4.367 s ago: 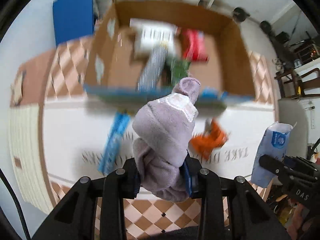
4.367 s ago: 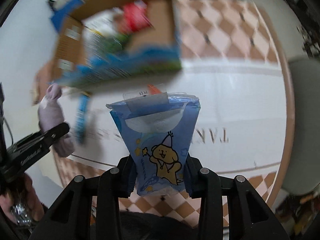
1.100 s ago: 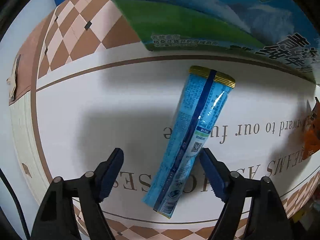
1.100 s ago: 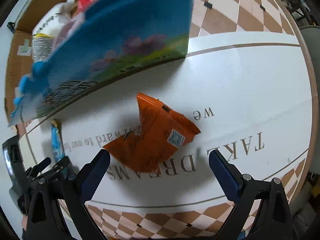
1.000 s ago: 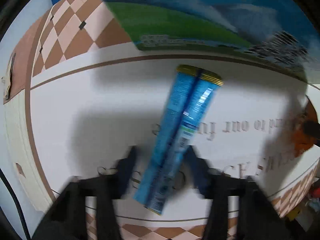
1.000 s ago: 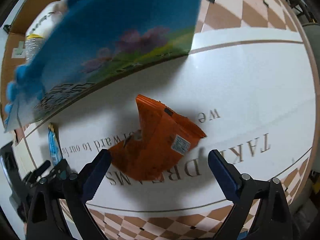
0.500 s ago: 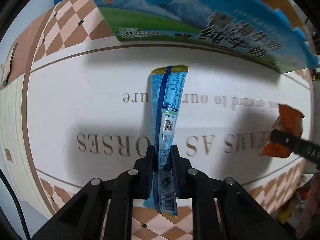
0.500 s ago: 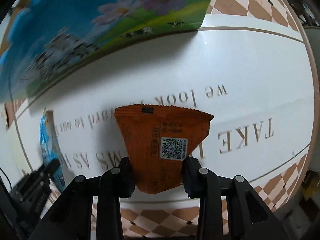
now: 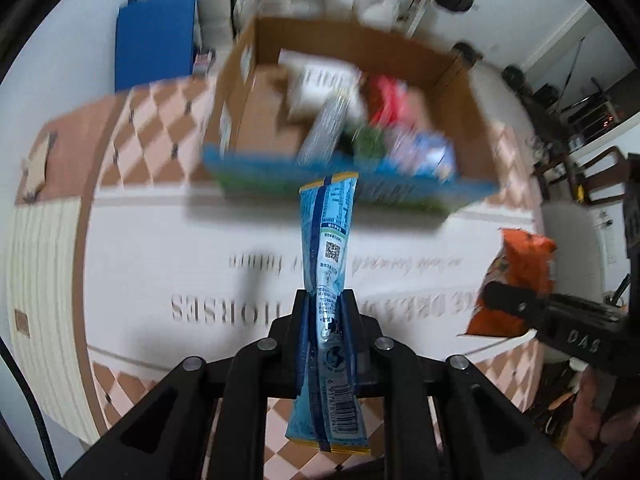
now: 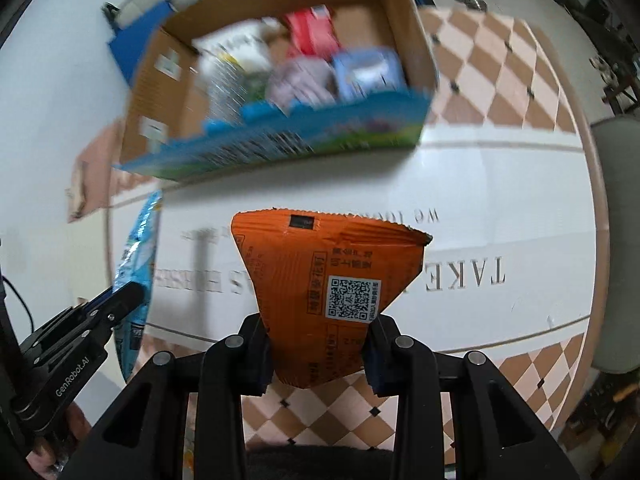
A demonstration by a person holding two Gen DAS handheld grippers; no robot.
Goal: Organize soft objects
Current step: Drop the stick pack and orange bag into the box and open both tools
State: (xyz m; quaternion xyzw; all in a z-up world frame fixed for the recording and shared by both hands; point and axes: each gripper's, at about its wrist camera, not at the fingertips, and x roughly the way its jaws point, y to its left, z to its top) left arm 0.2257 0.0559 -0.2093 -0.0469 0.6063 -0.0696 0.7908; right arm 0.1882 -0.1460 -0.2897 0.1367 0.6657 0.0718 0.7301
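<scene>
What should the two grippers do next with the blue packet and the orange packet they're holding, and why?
Probably carry both forward over the open cardboard box and release. The left gripper has its jaws shut on the long blue foil packet, the right gripper on the crinkled orange snack packet; both are lifted off the white mat, and the box ahead already holds other soft items.

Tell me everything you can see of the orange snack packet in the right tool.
The orange snack packet is a crinkled foil-like pouch, wider at its serrated top seal and narrowing toward the right tool, whose pads pinch its lower part from both sides. Its printed side faces the camera: a white QR code label, dark Chinese text and a small black patch near the top edge. It is held upright, lifted clear of the white mat, short of the cardboard box. Only the tool touches it.
</scene>
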